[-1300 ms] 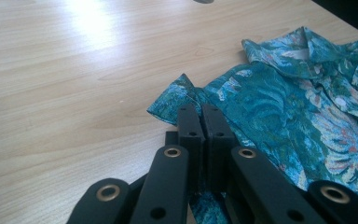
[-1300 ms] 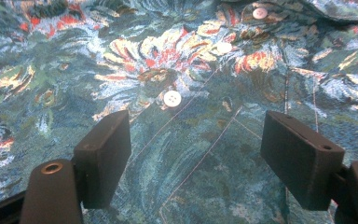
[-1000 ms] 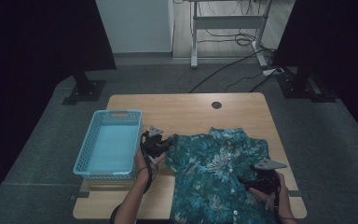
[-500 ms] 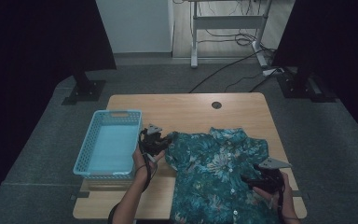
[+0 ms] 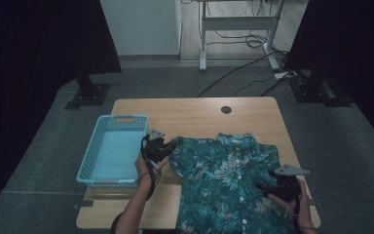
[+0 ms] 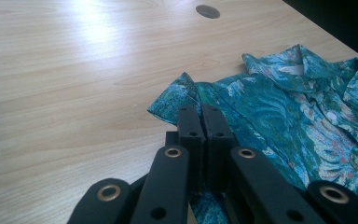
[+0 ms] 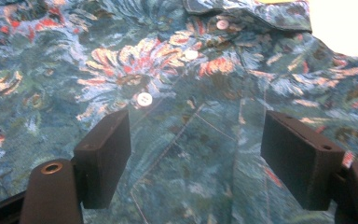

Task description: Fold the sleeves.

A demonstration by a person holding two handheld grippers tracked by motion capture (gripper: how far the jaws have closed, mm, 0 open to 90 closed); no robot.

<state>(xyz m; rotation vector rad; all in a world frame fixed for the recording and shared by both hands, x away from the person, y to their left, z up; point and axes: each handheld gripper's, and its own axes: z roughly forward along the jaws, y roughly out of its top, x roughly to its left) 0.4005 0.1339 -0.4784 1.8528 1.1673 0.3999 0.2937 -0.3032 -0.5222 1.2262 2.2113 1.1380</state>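
A teal shirt (image 5: pixel 224 180) with a flower print lies spread on the wooden table (image 5: pixel 195 114), collar towards the far side. My left gripper (image 5: pixel 168 148) is at the shirt's left sleeve (image 6: pixel 177 93); its jaws are pressed together with the sleeve's cloth pinched at their tips (image 6: pixel 200 112). My right gripper (image 5: pixel 265 186) hovers over the shirt's lower right front. In the right gripper view its jaws stand wide apart (image 7: pixel 196 140) above the button placket, and a white button (image 7: pixel 144 99) lies just beyond them. Nothing is between those pads.
A light blue plastic basket (image 5: pixel 88 163) stands on the table's left edge, just left of my left hand. A round cable hole (image 5: pixel 226 109) is in the table's far middle. Bare wood lies beyond the shirt. Dark stands and cables are on the floor behind.
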